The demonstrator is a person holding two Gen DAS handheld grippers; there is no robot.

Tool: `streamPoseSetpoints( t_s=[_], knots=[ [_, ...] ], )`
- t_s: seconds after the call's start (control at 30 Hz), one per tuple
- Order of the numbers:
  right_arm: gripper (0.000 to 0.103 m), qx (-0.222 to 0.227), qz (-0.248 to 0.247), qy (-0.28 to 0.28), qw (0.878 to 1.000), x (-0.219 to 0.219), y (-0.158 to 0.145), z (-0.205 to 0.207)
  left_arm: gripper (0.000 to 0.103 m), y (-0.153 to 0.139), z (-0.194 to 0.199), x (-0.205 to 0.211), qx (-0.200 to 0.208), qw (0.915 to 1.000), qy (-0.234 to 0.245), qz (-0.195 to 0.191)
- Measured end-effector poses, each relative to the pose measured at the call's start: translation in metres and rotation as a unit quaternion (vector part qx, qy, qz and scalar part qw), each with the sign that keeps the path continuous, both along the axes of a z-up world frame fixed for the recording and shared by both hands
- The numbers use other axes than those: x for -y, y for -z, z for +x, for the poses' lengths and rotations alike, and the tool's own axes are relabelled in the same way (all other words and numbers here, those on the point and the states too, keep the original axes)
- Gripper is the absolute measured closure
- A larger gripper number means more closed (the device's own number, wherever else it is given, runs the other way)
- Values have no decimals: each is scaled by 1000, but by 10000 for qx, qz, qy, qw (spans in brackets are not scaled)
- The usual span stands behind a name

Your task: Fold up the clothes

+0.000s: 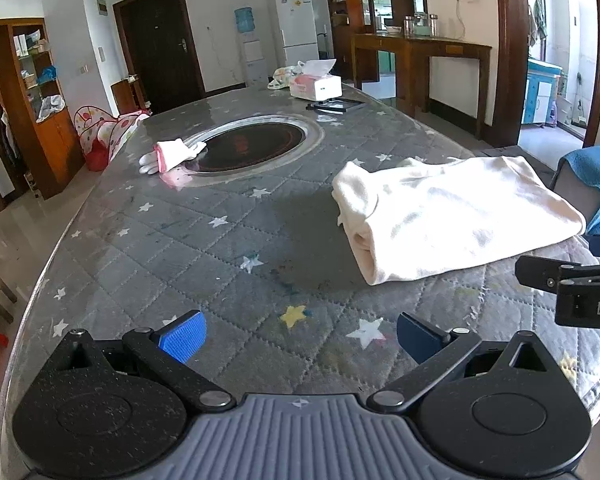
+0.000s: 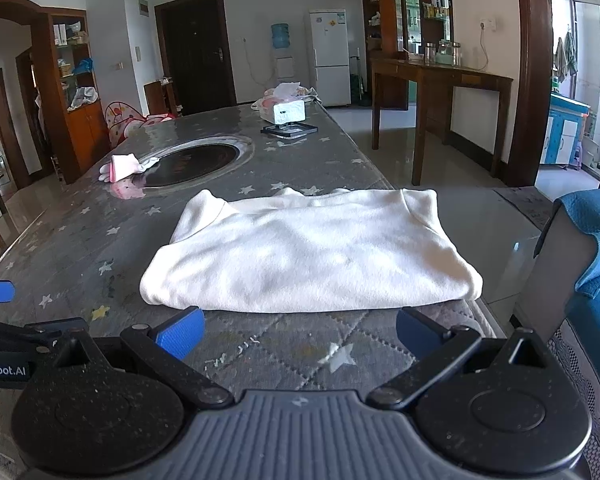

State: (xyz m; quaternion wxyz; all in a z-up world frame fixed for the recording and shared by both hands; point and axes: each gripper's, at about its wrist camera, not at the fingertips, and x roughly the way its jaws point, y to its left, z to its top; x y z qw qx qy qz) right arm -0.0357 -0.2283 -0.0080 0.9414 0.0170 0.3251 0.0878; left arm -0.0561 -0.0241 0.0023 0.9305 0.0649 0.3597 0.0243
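Observation:
A cream-white garment (image 1: 456,216) lies folded into a thick rectangle on the grey star-patterned table cover (image 1: 228,248). In the right wrist view the folded garment (image 2: 312,256) sits straight ahead, its near edge just beyond the blue fingertips. My left gripper (image 1: 300,338) is open over bare cover, to the left of the garment and nearer than it, holding nothing. My right gripper (image 2: 300,334) is open too, empty, just short of the garment's near edge. Part of the right gripper's black body (image 1: 572,288) shows at the right edge of the left wrist view.
A round dark hob (image 1: 252,146) is set into the table's middle, with a white and pink glove (image 1: 172,154) at its left rim. A tissue box (image 1: 316,84) and a black frame (image 1: 336,106) lie at the far end. A blue-covered chair (image 2: 592,264) stands at the right.

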Motion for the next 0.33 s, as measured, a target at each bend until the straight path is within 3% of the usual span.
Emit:
streamPoseSetpoints(
  t_s=[0.33],
  knots=[
    [0,5,31,0,10000,1,2,-5,0,2,-4,7,-8,10000,63,-20]
  ],
)
